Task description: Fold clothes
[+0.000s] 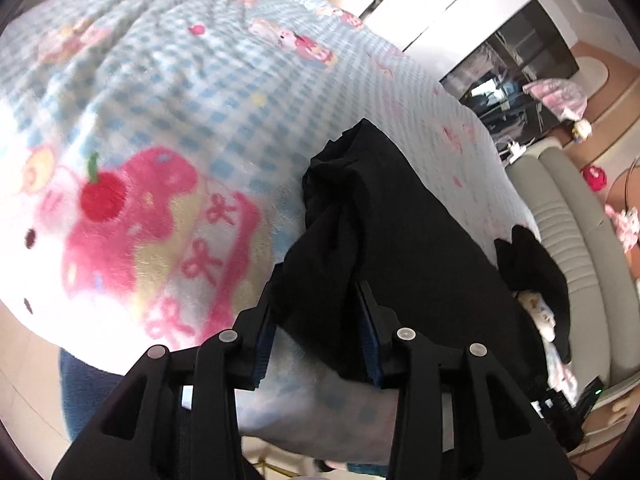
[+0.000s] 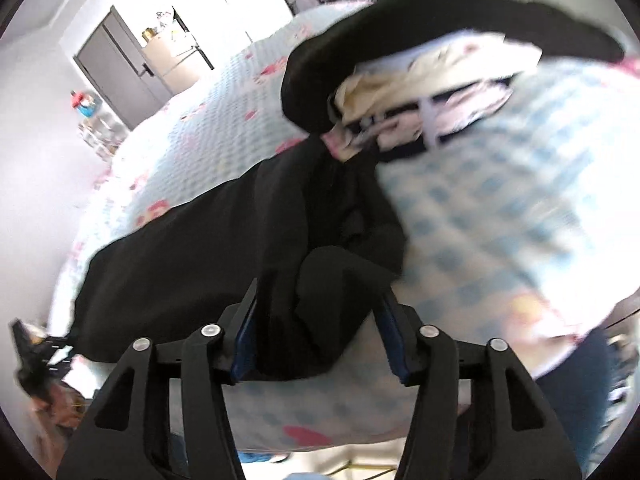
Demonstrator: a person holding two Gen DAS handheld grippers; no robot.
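Both jaws pinch (bunched) black garment (image 1: pixel 400 240).

Bright room: checked blanket (image 1: pixel 280 92) over the bed, grey sofa (image 1: pixel 568 216), dark cabinet (image 1: pixel 516 60), grey door (image 2: pixel 116 76).

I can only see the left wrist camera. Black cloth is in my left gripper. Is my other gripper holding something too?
Observer: Yes. The right gripper has the black garment bunched between its fingers.
Operator: Are there more clothes near it?
Observer: A pile of cream and pink printed clothes lies just beyond, with another black piece draped over it.
Operator: What's far behind?
Observer: A grey door, past the bed.
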